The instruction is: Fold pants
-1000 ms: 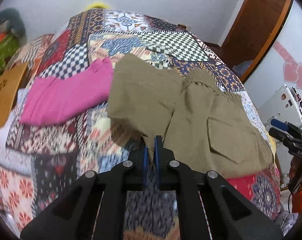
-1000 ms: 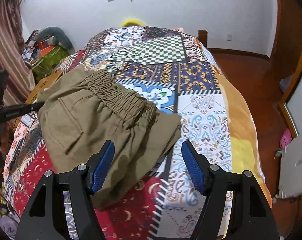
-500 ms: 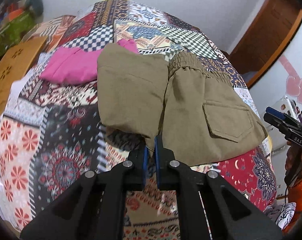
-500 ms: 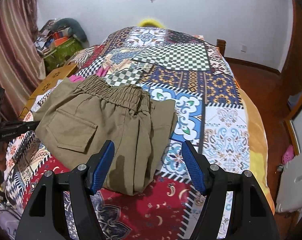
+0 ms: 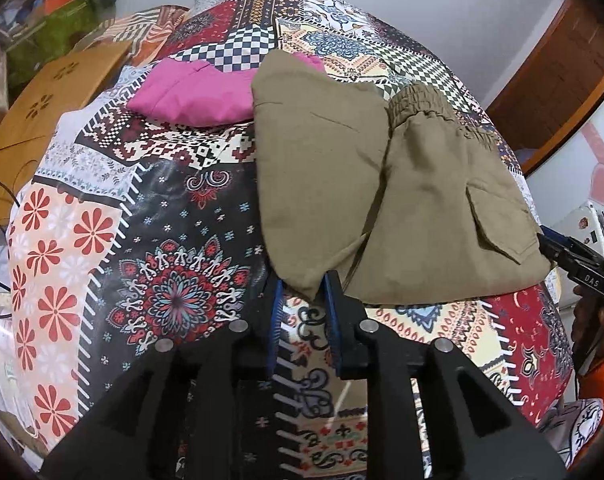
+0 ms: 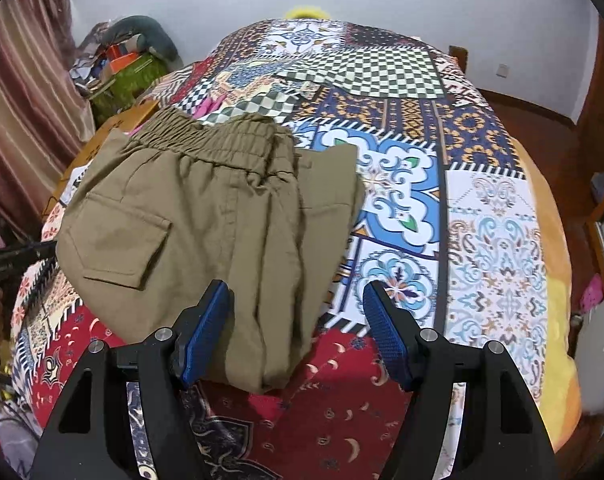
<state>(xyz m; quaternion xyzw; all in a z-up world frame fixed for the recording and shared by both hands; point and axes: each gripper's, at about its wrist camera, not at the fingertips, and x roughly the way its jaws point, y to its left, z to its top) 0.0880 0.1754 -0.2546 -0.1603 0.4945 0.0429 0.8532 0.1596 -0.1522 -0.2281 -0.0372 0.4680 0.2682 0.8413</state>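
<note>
The olive pants (image 5: pixel 402 184) lie folded on the patchwork bed cover (image 5: pixel 173 240), elastic waistband at the far side and a flap pocket on top. My left gripper (image 5: pixel 304 300) is partly open, and the pants' near corner lies between its blue pads without being pinched. In the right wrist view the pants (image 6: pixel 205 216) fill the left middle. My right gripper (image 6: pixel 297 320) is wide open, its left pad over the pants' near edge and its right pad over the bed cover (image 6: pixel 494 248).
Folded pink pants (image 5: pixel 197 92) lie beyond the olive pants on the left. A wooden board (image 5: pixel 41 108) stands by the bed's left side. Clutter (image 6: pixel 121 60) is piled in the far left corner. A wooden door (image 5: pixel 562 72) is at right.
My left gripper has opened and let go of the pants' corner, which now rests on the bed. The right gripper stays open and has come closer to the pants' edge.
</note>
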